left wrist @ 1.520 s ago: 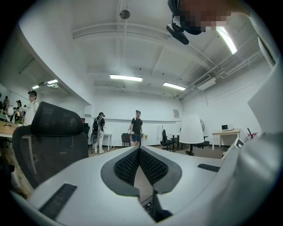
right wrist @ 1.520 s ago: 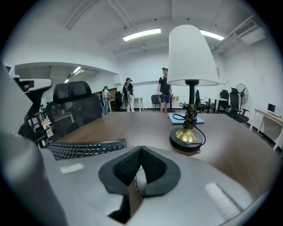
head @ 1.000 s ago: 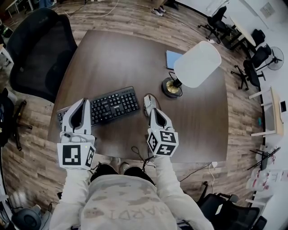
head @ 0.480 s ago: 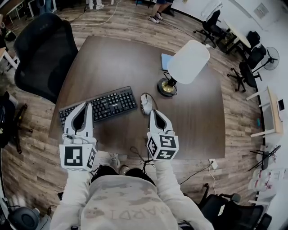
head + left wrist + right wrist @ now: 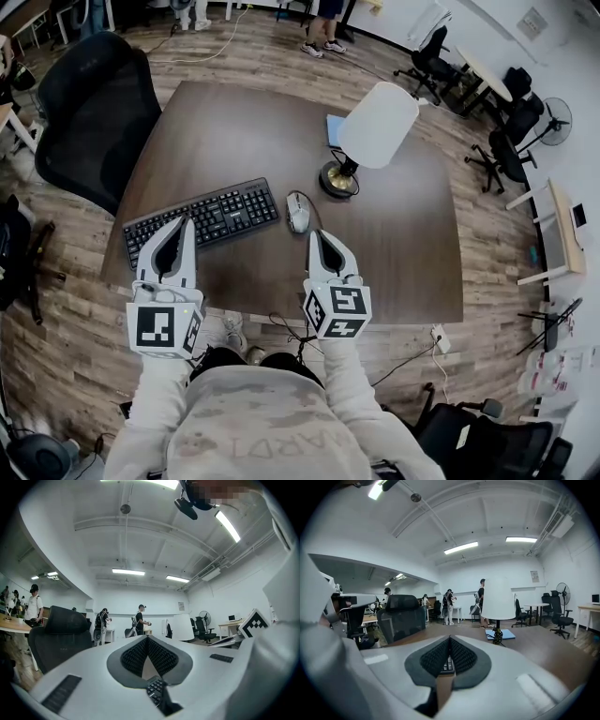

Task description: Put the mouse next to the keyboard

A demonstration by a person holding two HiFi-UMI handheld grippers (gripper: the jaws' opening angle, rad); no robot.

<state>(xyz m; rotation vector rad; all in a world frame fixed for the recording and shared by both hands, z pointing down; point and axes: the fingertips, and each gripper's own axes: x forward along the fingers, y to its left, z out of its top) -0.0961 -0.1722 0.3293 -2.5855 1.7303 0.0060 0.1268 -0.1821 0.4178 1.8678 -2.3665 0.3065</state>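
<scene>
Grey mouse [image 5: 297,212] lies just beyond the clenched, empty right tongs [image 5: 317,236]; left tongs [image 5: 185,225] clenched too.

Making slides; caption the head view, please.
Mouse beside keyboard on table; left tongs and right tongs, both shut, hold nothing.

- Flat blue pad [image 5: 332,129], far right on table: mostly hidden behind white lampshade [image 5: 377,124]. Shade also covers lamp stem.
- Black keyboard [image 5: 211,216]: part of left end covered by left gripper [image 5: 184,223]. Key legends too small to read.
- Left gripper view: keyboard shows only as sliver of keys below meeting pads.
- Right gripper view: same, few keys in gap.
- Standing people [image 5: 322,26], far side: only legs and shoes show, rest cut by top edge.
</scene>
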